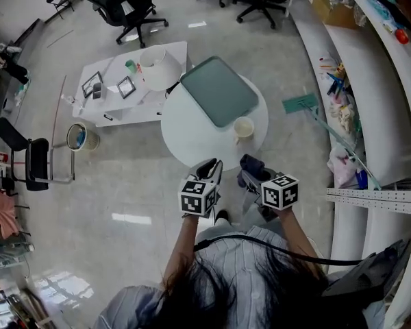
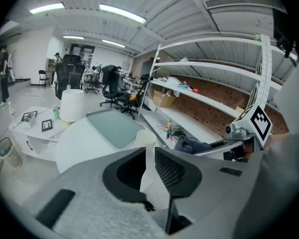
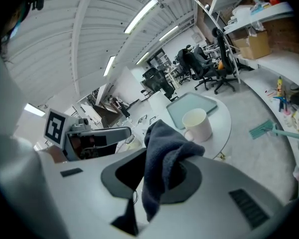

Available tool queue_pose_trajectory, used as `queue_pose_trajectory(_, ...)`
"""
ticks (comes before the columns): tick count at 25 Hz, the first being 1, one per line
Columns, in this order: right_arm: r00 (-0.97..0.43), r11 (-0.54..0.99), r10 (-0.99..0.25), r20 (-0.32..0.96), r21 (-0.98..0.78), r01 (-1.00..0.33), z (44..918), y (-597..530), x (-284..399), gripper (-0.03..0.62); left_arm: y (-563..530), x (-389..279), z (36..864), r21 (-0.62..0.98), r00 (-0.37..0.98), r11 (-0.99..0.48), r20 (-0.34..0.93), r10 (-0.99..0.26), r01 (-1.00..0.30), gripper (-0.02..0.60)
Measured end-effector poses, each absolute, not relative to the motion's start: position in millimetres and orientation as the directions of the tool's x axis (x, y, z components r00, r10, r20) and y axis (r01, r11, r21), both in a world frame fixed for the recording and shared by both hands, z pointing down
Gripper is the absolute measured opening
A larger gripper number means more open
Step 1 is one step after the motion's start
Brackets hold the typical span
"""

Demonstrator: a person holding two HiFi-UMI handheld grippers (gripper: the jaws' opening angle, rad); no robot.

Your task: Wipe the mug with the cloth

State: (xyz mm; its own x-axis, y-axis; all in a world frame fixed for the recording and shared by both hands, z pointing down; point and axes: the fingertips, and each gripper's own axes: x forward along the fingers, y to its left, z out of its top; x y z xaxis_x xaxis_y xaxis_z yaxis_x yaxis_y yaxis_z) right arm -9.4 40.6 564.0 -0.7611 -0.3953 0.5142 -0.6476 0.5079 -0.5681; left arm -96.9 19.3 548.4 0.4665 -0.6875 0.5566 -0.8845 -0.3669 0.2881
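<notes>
Round white table [image 1: 192, 139] at mid-scene, near rim just ahead of both grippers. Open bare floor [image 1: 123, 204] to the near left; narrower strip of floor on the right, bounded by curved white shelving [image 1: 370, 94].

Cream mug [image 1: 244, 127] upright on the right part of the table, near the rim, untouched. Grey-green tray [image 1: 219, 91] just beyond the mug, lying across the far half of the table.

Left gripper [image 1: 209, 166] short of the near rim, jaws set a narrow gap apart, nothing between them. Right gripper [image 1: 251, 167] just right of it, jaws clamped on a dark blue cloth [image 1: 252, 163] bunched above them and hanging below. Mug ahead of the cloth and apart from it.

Low white side table [image 1: 133, 108] close against the round table's far left, carrying small picture frames [image 1: 126, 86] and a white lampshade [image 1: 157, 67] just beside the round rim. Green long-handled tool [image 1: 300, 103] on the floor to the right. Bin [image 1: 77, 137] and black folding chair [image 1: 31, 160] at left, well apart. Office chairs [image 1: 127, 5] at the far side.
</notes>
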Motion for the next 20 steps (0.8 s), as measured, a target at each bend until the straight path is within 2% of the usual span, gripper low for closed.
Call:
queue_pose_trajectory(13, -0.819, 0.592, -0.179, 0.545, -0.606, -0.532, 604.9, -7.3, -9.3, 0.08, -22.4, -91.8, 577.8, 0.233, 0.321, -0.222, 0.653, -0.686, -0.947, 0.067)
queue_pose_trajectory(20, -0.827, 0.576, -0.116, 0.55, -0.641, -0.507, 624.4, -15.8, -1.5, 0.08, -40.7, -84.2, 567.3, 0.137, 0.23, -0.186, 0.649, -0.725, -0.973, 0.067)
